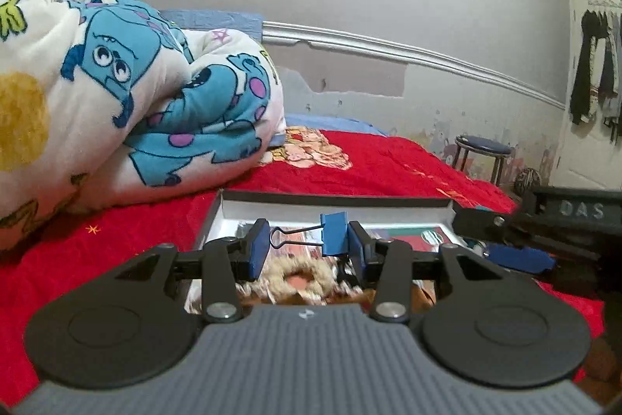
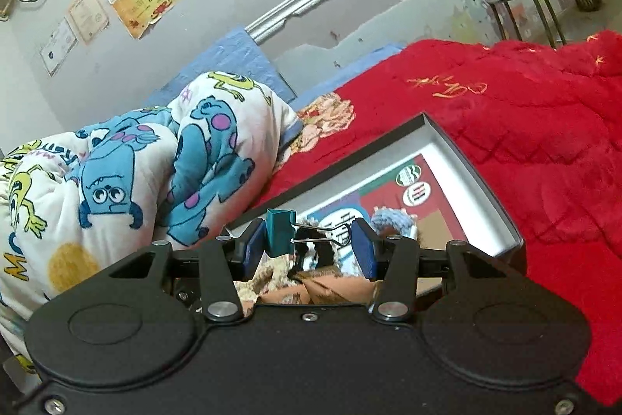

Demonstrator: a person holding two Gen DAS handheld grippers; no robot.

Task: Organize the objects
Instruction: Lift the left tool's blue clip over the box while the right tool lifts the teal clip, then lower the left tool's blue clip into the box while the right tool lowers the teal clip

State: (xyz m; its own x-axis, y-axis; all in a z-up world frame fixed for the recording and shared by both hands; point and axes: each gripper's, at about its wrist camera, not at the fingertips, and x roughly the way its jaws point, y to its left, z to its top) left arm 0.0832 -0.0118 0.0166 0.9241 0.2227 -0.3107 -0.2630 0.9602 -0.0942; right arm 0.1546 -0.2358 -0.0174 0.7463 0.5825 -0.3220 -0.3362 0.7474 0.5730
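Your left gripper [image 1: 309, 246] is clenched on a blue binder clip [image 1: 333, 234]: the clip body presses against the right pad and its wire handles reach across to the left pad, so the clip lies sideways between the two fingers. Your right gripper [image 2: 309, 246] is grasping a teal binder clip [image 2: 279, 232] in the same way, only mirrored, with the body at the left pad and the wire handles touching the right pad. Both clips hang just above the open shallow box [image 1: 334, 199], which lies on the red bedspread [image 1: 388, 162] near the folded cartoon blanket [image 1: 128, 84]. Inside the box you can see a beige fluffy scrunchie [image 1: 299, 277] under the left gripper, and a printed card on the bottom. The right gripper also shows at the right edge of the left view, beside the box.
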